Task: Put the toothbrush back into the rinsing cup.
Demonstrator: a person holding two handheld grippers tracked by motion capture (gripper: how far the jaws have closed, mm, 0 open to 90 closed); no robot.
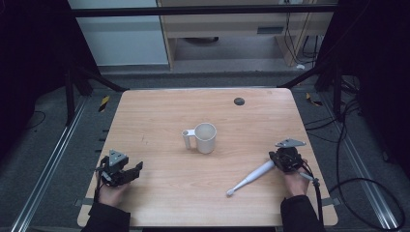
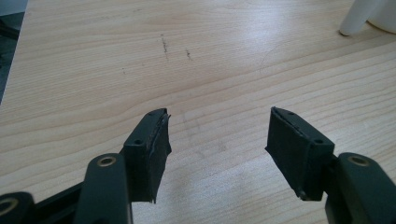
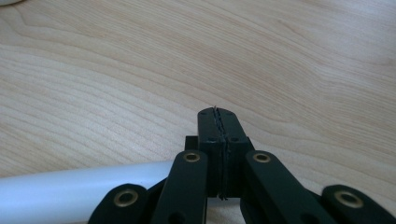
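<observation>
Pale wood table point(image 1: 159, 193) under a dark frame rig: a person works two handheld grippers from the near edge. The right gripper point(image 1: 279, 162) sits at the thick end of a white electric toothbrush point(image 1: 251, 178), which lies flat on the table, its brush head angled toward the near edge. A white mug point(image 1: 204, 137) stands upright near the table's centre, handle turned left, well apart from both grippers. The left gripper point(image 1: 134, 170) rests at the near left corner, jaws spread and holding nothing.

By the look of it, the work is at its opening step: the toothbrush is not yet lifted, and the mug seems its likely destination. The next move calls for a firm clamp on the handle, then a lift and a turn so the brush can stand in the mug.

The right gripper view shows what the high view cannot: the right gripper's tips point(image 3: 218, 116) are pressed together with nothing between them, while the toothbrush handle point(image 3: 70, 191) passes under the linkage, beside the jaws rather than in them. The left gripper view confirms wide-open pads point(image 2: 152, 144) over bare wood, with the mug's handle point(image 2: 357, 18) at its upper right corner. The high view alone gives the whole layout.
</observation>
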